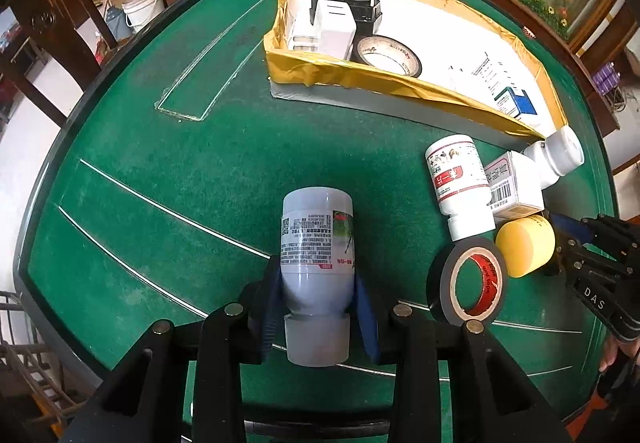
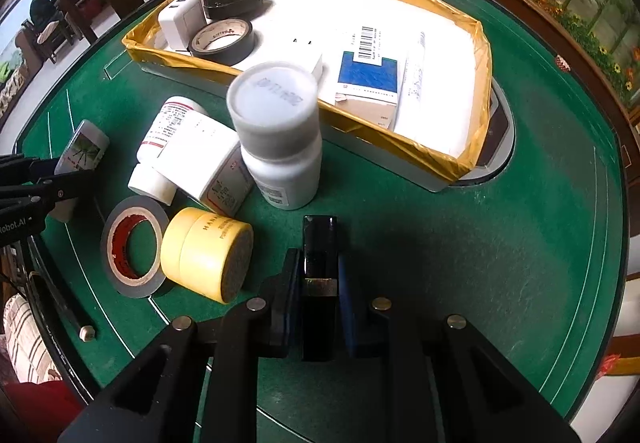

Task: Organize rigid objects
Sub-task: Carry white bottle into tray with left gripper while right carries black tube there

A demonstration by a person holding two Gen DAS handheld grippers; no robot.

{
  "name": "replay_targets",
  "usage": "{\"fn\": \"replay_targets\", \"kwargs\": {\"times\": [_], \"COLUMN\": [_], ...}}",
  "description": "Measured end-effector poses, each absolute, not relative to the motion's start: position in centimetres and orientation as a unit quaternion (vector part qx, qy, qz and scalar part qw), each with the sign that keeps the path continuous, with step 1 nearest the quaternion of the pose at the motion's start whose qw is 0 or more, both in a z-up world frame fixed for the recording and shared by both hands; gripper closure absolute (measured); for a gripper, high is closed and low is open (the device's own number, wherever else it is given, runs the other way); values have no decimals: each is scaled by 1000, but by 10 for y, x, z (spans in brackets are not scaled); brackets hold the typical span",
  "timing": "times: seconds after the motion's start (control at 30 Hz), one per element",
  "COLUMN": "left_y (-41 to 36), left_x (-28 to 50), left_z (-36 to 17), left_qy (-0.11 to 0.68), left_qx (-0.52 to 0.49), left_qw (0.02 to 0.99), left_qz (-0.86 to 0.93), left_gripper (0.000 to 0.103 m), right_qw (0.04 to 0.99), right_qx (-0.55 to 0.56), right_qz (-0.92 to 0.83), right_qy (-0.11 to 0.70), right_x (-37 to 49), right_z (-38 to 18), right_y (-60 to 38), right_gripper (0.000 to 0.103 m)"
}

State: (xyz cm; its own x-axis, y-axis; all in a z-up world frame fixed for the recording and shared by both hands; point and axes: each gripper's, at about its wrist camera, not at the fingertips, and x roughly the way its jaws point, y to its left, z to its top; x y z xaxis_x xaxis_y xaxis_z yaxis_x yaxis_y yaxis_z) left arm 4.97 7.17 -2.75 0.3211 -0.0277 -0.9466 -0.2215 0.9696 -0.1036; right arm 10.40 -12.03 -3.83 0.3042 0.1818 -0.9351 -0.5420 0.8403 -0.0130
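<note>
My left gripper (image 1: 318, 307) is shut on a grey-white labelled bottle (image 1: 316, 239), held by its neck with the cap toward the camera; it also shows in the right wrist view (image 2: 82, 149). My right gripper (image 2: 318, 283) is shut on a glossy black rectangular block (image 2: 319, 255) just above the green table. The yellow-taped tray (image 1: 352, 71) (image 2: 440, 159) holds a charger, black tape and boxes. On the table lie a white bottle (image 1: 460, 183), a small box (image 1: 514, 185), a yellow jar (image 2: 208, 255) and a roll of black tape (image 2: 134, 247).
An upright white bottle with a grey cap (image 2: 280, 135) stands against the tray's near wall. The round green table (image 1: 180, 179) has a dark rim. Wooden furniture and a white bucket (image 1: 142, 9) stand beyond the edge.
</note>
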Motion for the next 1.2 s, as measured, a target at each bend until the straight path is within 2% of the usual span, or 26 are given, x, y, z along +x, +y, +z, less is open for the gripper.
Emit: {"fn": "replay_targets", "kwargs": {"times": [1.2], "left_y": [67], "left_x": [52], "left_z": [10], "left_qy": [547], "left_qx": [-124], "left_qw": [828], "left_qz": [29], "left_gripper": [67], "right_qw": [830], "right_qx": [-89], "right_qz": [218], "right_qy": [506], "right_x": [108], "right_z": [28], "right_y": [-150], "right_gripper": [86]}}
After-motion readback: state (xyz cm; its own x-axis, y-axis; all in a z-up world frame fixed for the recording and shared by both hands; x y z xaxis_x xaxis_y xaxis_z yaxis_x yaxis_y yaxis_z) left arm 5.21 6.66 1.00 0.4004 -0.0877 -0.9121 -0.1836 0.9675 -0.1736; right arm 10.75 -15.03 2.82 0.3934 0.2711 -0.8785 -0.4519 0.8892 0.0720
